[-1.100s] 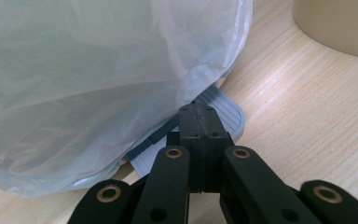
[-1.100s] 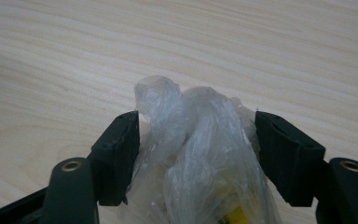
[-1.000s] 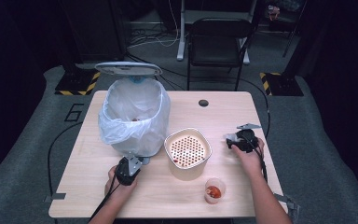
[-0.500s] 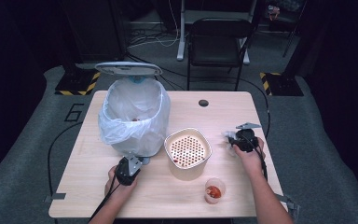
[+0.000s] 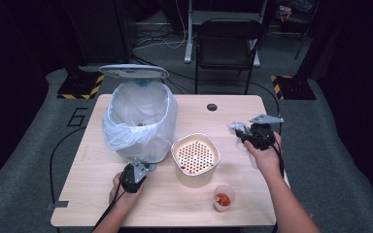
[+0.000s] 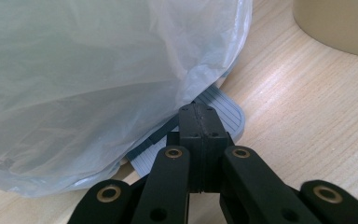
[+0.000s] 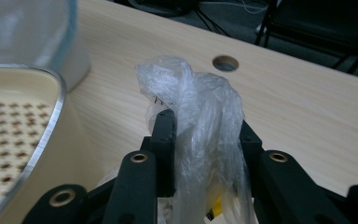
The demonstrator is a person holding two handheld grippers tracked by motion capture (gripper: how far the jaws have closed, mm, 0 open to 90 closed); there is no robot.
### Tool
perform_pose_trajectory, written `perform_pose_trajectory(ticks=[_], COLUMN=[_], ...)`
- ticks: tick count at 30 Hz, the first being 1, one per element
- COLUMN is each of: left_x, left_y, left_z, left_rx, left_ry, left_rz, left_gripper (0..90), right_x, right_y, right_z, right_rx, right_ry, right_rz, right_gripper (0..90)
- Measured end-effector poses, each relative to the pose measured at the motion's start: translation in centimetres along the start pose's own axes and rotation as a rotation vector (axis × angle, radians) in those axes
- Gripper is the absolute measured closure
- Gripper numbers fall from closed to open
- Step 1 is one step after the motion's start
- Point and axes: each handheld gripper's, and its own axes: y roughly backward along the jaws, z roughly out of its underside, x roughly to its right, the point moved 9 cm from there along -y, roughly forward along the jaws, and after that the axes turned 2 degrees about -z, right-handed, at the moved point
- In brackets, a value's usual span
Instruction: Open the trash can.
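High view: fixed above near edge of table (image 5: 252, 109), facing forward and down; whole tabletop in frame, chair (image 5: 228, 46) at upper centre. Left gripper view: low, very close, facing along closed jaws toward bin liner (image 6: 98, 70) filling upper left; colander (image 6: 340, 25) wall at upper right. Right gripper view: low, close, facing across table toward cable hole (image 7: 225, 62); colander (image 7: 14, 126) at left. Shared by all three: colander (image 5: 195, 154), wooden tabletop
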Motion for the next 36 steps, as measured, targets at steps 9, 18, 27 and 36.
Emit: perform_pose_trajectory(ticks=[9,18,27,36], left_x=[0.0,-0.1,-0.4,-0.4], left_y=[0.0,0.0,0.0,0.0], left_z=[0.0,0.0,-0.1,-0.1], left_rx=[-0.002,0.005,0.007,0.009], left_ry=[-0.004,0.002,-0.021,-0.017], left_rz=[0.003,-0.003,-0.017,-0.020], left_gripper=[90.0,90.0,90.0,90.0], right_x=[-3.6,-7.0,-10.5,-13.4], right_y=[3.1,6.5,6.6,3.7], right_z=[-5.1,-9.9,-14.1,-15.8], right_rx=[0.044,0.025,0.037,0.016], right_ry=[0.056,0.153,0.249,0.289], right_rz=[-0.090,-0.132,-0.226,-0.286], right_gripper=[68.9,69.0,69.1,69.1])
